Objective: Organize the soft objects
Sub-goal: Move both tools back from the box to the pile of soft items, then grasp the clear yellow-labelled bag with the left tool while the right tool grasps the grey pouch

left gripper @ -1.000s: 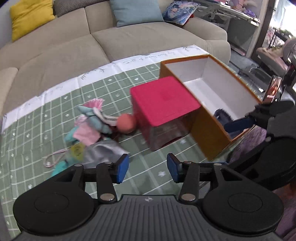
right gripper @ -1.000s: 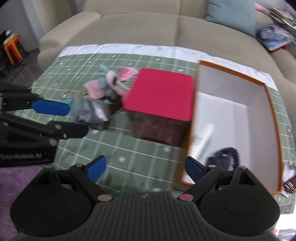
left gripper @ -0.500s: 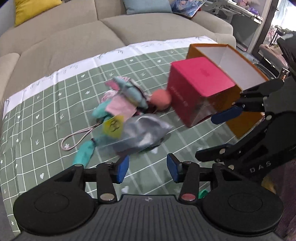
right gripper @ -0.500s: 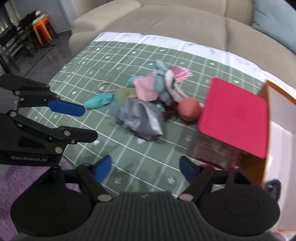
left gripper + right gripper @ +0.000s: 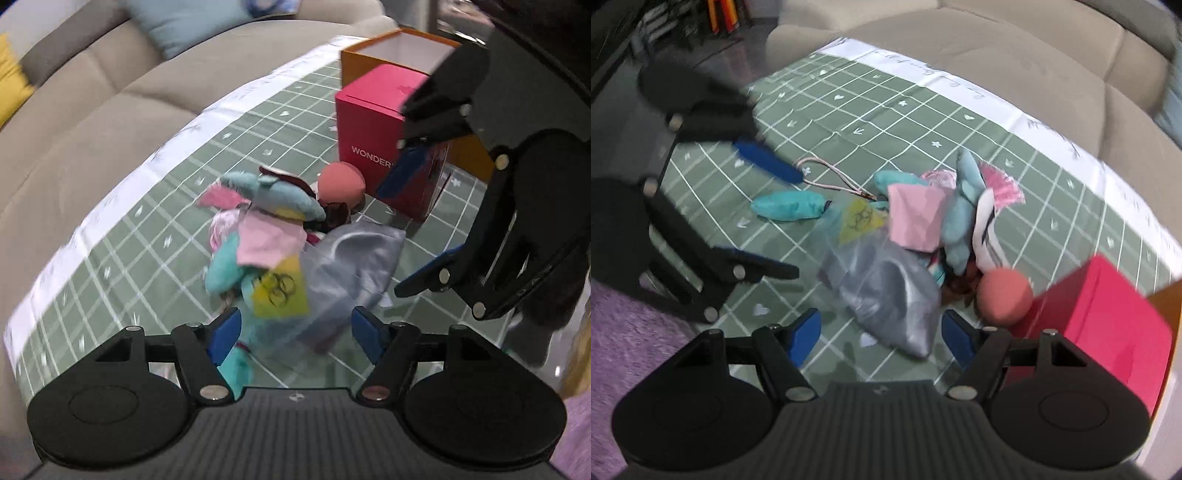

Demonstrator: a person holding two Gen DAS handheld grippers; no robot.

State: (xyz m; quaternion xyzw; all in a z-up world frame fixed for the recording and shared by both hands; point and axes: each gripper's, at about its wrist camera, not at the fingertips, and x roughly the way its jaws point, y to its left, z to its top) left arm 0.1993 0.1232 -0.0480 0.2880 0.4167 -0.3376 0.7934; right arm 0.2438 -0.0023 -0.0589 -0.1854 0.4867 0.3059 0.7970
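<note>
Toys and soft things lay in one heap (image 5: 273, 240) at the centre of both views, on the green checked cloth (image 5: 147, 221): a grey shiny pouch (image 5: 886, 291), a pink cloth (image 5: 914, 218), a teal plush (image 5: 273, 192) and a salmon ball (image 5: 1004, 295) touching the pile. The left gripper (image 5: 295, 330) hung low over the near edge of the heap; its jaws were opening, and the pouch showed between them, not pressed. The right gripper (image 5: 879, 332) stood wide apart above the pouch end, holding nothing. I judge both came here to pick from the pile. At the upper right of the left view, a pink box (image 5: 380, 133) stood just beside the ball, with an orange box (image 5: 369, 51) behind it. The pink box could hinder a reach for the ball.
</note>
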